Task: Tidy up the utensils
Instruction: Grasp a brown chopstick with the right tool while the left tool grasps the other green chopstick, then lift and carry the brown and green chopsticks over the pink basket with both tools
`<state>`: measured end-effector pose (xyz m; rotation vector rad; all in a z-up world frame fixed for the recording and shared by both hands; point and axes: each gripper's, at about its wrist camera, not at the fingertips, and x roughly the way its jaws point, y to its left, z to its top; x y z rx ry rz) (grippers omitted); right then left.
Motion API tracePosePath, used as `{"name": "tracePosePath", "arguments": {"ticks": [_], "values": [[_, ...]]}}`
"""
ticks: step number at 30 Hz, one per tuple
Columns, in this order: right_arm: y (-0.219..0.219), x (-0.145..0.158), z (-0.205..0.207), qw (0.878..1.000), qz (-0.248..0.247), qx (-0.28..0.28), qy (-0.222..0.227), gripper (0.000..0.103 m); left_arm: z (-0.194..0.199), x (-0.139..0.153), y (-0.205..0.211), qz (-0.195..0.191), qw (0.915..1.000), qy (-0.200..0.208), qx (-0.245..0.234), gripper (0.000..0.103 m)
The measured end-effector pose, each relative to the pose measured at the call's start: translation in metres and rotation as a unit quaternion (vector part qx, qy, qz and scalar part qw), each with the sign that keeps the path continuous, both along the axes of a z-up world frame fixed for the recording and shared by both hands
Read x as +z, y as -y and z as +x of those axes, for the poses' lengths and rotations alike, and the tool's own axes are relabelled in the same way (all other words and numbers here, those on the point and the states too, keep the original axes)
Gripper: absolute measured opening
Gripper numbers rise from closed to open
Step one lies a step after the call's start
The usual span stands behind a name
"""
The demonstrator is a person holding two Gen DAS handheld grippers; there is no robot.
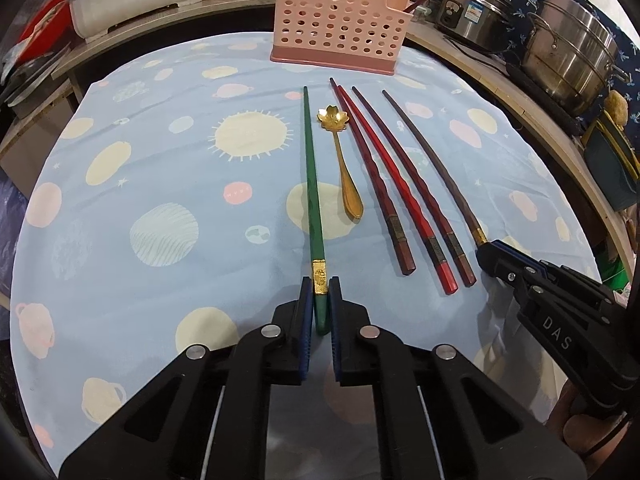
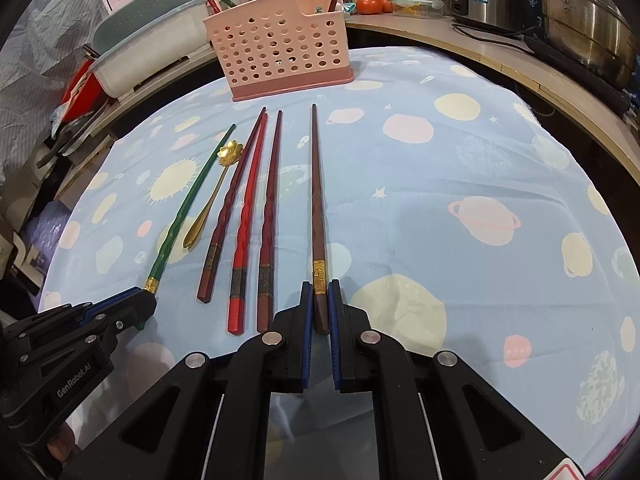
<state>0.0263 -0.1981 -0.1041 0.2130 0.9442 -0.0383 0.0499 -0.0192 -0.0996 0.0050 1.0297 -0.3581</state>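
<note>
Left wrist view: the left gripper [image 1: 320, 300] is clamped on the thick butt end of the long green lacquered chopstick with a gold band [image 1: 311, 184], which lies on the pale blue planet-print tablecloth [image 1: 160, 168]. Its long axis runs straight ahead from the jaws toward the pink perforated plastic utensil caddy [image 1: 336, 28]. The right gripper [image 2: 320, 304] likewise pinches the butt of the brown wooden chopstick [image 2: 317, 192], also pointing at the caddy. Between them lie three red chopsticks [image 2: 248, 216] and a gold flower-bowled spoon [image 1: 340, 156], nearer the left gripper. Each stick would likely need lifting and tipping upright, tip first.
</note>
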Motion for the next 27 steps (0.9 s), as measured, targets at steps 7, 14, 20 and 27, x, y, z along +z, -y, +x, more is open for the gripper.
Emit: {"name": "tracePosePath", "arguments": {"ticks": [7,14,20,27], "values": [[0.004,0.006,-0.011,1.0,0.008,-0.002,0.004,0.007,-0.004,0.007,-0.009,-0.011,0.9999,0.002,0.003,0.007],[0.008,0.03,-0.026,0.999,0.016,-0.005,0.031,0.007,-0.012,0.029,-0.02,-0.019,0.9995,0.024,0.01,0.007],[0.015,0.06,-0.035,0.997,0.027,-0.012,0.065,0.007,-0.015,0.059,-0.031,-0.034,0.9978,0.054,0.019,0.007],[0.024,0.102,-0.039,0.992,0.04,-0.019,0.117,0.007,-0.012,0.102,-0.041,-0.055,0.993,0.099,0.032,0.007]]}}
